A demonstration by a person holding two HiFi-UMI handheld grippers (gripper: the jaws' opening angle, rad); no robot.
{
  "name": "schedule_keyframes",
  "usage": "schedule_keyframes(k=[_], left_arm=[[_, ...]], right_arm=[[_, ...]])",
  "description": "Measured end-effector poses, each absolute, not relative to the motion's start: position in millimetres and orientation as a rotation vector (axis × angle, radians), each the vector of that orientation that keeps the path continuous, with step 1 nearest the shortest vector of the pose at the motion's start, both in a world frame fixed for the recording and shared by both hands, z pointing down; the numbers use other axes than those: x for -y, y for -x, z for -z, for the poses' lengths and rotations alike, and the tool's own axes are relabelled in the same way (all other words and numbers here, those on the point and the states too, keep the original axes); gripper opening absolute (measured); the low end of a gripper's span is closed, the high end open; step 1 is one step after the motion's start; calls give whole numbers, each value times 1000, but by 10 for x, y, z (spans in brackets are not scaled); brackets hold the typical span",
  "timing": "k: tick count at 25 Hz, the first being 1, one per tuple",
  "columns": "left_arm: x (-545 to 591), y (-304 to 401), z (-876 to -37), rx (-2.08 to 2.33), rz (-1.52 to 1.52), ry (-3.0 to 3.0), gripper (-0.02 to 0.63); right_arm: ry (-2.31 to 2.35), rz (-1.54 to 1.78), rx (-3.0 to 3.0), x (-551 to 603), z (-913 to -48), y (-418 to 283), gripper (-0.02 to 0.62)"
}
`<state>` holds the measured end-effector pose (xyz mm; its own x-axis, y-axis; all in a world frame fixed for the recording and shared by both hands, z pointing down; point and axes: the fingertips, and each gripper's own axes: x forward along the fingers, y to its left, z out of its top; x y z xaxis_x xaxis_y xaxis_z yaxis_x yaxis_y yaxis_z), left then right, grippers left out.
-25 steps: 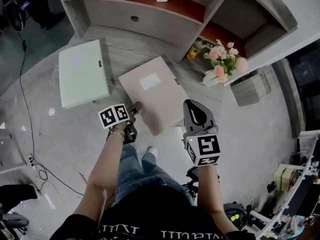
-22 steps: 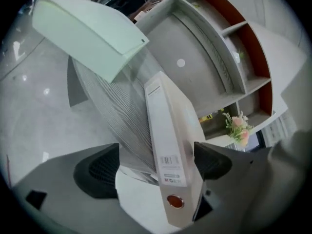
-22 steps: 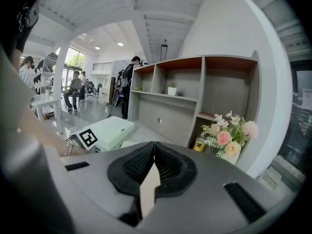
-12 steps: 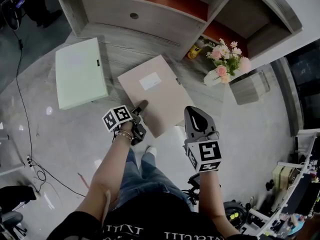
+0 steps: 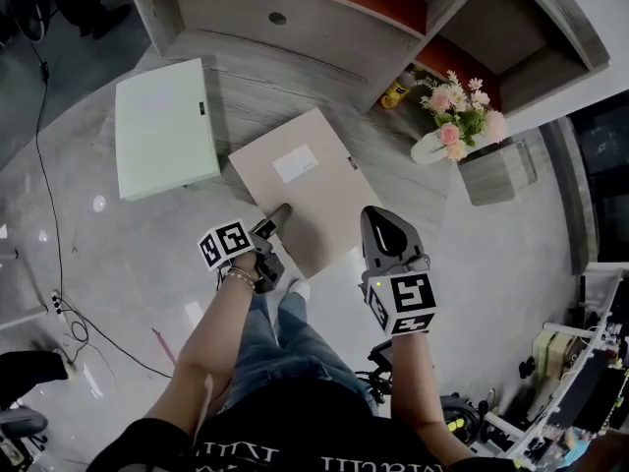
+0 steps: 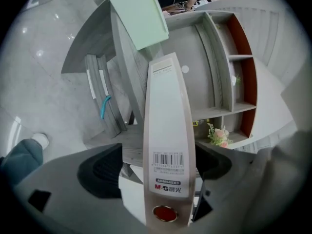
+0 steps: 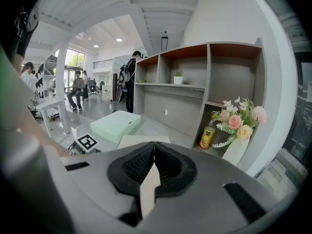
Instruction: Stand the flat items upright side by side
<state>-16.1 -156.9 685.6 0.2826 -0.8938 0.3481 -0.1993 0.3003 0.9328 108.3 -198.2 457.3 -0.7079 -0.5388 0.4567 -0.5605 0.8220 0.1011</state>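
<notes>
Head view: left gripper (image 5: 276, 214) covers folder (image 5: 307, 187) corner.

Grey platform (image 5: 257, 75) — green folder (image 5: 165, 126), beige folder (image 5: 307, 193)

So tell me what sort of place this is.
Most likely an open-plan office. A beige box file and a green box file are on a grey desk with a built-in shelf unit, and the right gripper view shows people at tables in a bright hall behind.
</notes>
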Motion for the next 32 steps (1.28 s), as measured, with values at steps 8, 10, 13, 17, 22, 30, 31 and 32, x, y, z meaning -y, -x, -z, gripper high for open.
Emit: schedule_keyframes(k=[8, 10, 13, 17, 22, 30, 31, 32], left_arm=[[1585, 25, -6663, 997, 743, -1277, 310], [1555, 21, -6631, 1006, 725, -1279, 304], [1524, 60, -6560, 1033, 687, -1287, 296], [1554, 127, -6371, 1067, 624, -1356, 291], [1691, 258, -6037, 1142, 526, -1485, 290], [1911, 555, -5546, 1336, 399, -1633, 289], [1933, 592, -5485, 1368, 386, -1652, 290], [1953, 628, -5421, 1402, 373, -1675, 290]], right_arm=[[-785, -66, 2533, 1959, -4592, -994, 15], [-786, -70, 2534, 1972, -4588, -991, 15], [-789, -66, 2542, 2003, -4546, -971, 15], [-819, -52, 2557, 2053, -4433, -944, 15], [-859, -27, 2584, 2068, -4245, -930, 15], [-964, 10, 2612, 2154, -3943, -1027, 15], [-977, 14, 2615, 2158, -3911, -1041, 15], [-989, 18, 2618, 2157, -3881, -1053, 15]])
